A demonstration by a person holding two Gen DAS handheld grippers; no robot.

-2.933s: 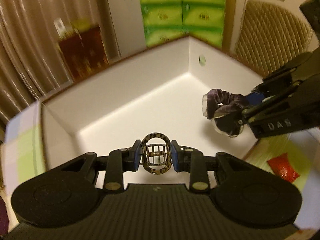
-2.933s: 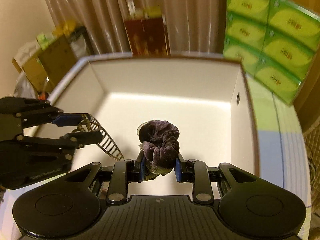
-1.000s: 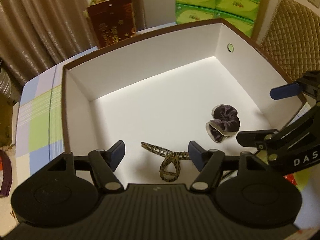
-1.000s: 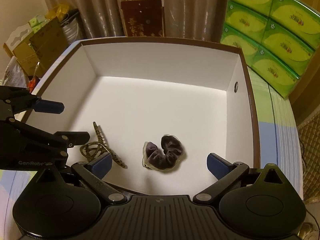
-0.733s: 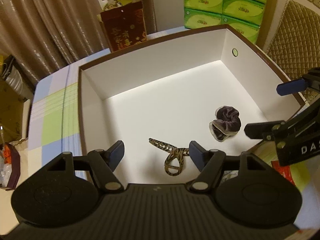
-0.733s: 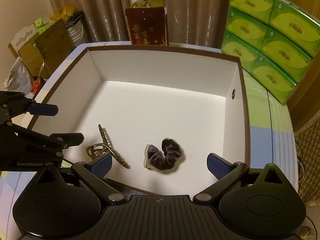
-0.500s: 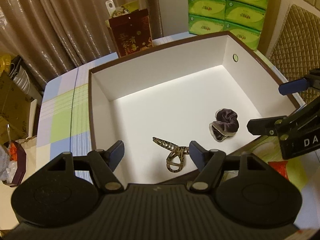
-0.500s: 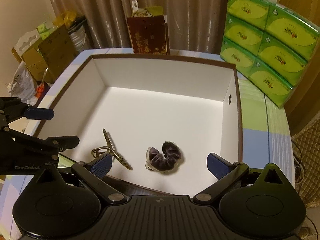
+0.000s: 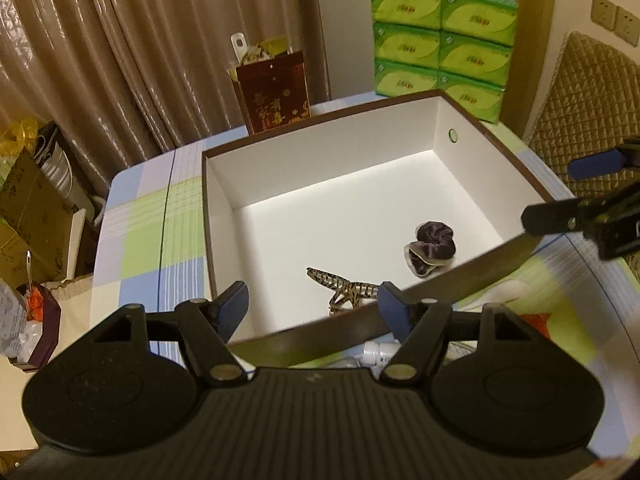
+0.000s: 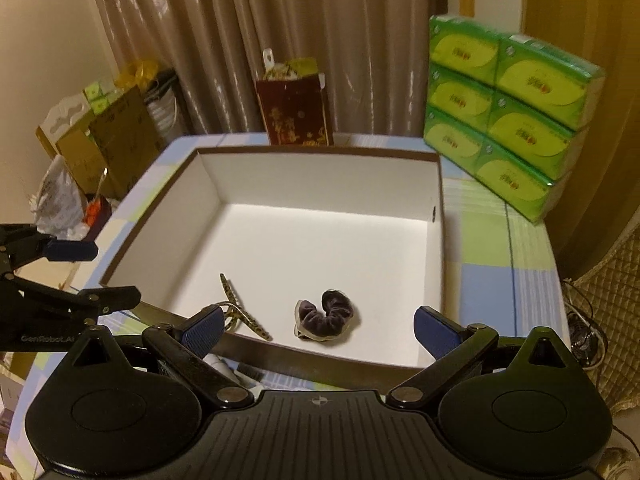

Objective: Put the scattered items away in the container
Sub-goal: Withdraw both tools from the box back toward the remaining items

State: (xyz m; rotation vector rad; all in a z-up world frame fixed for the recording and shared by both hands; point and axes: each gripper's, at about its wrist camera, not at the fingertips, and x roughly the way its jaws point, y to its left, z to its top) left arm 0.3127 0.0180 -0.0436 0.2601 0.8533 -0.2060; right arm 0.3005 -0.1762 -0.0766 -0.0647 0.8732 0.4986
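Observation:
A white box with a brown rim (image 9: 216, 248) (image 10: 441, 264) stands on the checked tablecloth. Inside it, near the front wall, lie a leopard-print hair claw (image 9: 346, 289) (image 10: 236, 308) and a dark purple velvet scrunchie (image 9: 432, 246) (image 10: 326, 314). My left gripper (image 9: 313, 309) (image 10: 96, 270) hangs open above the box's front rim with nothing between its fingers. My right gripper (image 10: 318, 328) (image 9: 568, 196) is open too, empty, above the front rim to the right. A small white bottle (image 9: 378, 350) and a red packet (image 9: 538, 320) lie on the cloth in front of the box.
A dark red gift bag (image 9: 274, 96) (image 10: 294, 116) stands behind the box. Stacked green tissue packs (image 9: 442, 44) (image 10: 508, 108) sit at the back right. Brown curtains hang behind. Cardboard boxes and bags (image 10: 100, 148) crowd the floor at the left. A quilted chair back (image 9: 588, 92) is at the right.
Both grippers have let go of their items and pulled up and back from the box. The claw and scrunchie stay on the box floor. The whole box and front rim show now.

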